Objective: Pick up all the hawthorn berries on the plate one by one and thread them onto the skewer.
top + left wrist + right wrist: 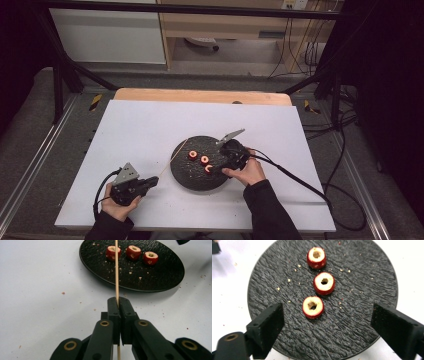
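On the table: white sheet (150, 125) over the board, black plate (200, 180) just right of centre, crumbs scattered on plate and sheet.
Fruit: three cored red pieces lie in a row on the plate, near but apart, each with a hole through the middle; near fruit (313, 306), middle fruit (324, 283), far fruit (316, 257).
Skewer: thin wooden skewer (116, 270) runs from the left jaws out over the plate's near rim, tip reaching toward the fruit row; it crosses in front of one piece in the left gripper view.
Left gripper: left gripper (119, 302) is clamped on the skewer near its lower end, jaws pressed together with the stick between them; it sits off the plate, on the sheet, at lower left in the high view (150, 182).
Right gripper: right gripper (325, 317) is spread wide and holds nothing; it hovers over the plate with the near fruit between its jaws, touching neither.
Step in hand: judged to be threading fruit onto the skewer; none is on it yet, and the right gripper is lining up a pick.
Next move: likely lower and close on the near fruit gently, since it looks soft, then turn its hole toward the skewer tip; the stick is thin and may flex or miss the hole.
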Demonstrator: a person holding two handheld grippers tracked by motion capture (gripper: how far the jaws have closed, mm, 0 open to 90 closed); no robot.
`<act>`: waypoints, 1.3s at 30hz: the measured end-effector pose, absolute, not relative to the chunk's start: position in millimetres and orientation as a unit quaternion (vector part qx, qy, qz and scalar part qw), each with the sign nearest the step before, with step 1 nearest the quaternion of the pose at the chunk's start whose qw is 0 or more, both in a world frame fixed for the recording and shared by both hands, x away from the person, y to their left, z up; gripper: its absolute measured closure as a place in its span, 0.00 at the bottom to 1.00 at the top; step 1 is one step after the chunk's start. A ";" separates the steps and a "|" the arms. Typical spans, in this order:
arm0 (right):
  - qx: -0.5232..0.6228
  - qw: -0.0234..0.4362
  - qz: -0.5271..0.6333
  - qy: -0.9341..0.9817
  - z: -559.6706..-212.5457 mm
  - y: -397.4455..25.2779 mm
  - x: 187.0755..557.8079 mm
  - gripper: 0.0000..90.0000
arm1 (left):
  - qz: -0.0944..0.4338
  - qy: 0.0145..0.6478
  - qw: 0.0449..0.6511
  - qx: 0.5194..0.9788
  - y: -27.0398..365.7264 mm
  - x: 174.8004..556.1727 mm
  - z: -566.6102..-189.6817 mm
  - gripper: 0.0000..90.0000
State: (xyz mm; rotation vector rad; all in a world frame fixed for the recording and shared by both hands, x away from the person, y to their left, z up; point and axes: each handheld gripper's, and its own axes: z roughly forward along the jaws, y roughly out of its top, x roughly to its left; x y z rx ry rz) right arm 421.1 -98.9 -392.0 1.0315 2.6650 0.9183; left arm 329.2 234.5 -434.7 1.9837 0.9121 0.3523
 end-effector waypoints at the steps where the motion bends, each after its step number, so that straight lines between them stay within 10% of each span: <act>1: 0.342 0.069 0.297 0.889 -392.7 -96.4 422.4 0.16 | 0.142 0.369 0.448 0.802 234.5 329.2 -434.7 0.98; 39: 0.364 -0.024 0.213 0.907 -412.4 -63.7 449.9 0.67 | 0.141 0.366 0.443 0.806 233.0 329.2 -435.6 0.98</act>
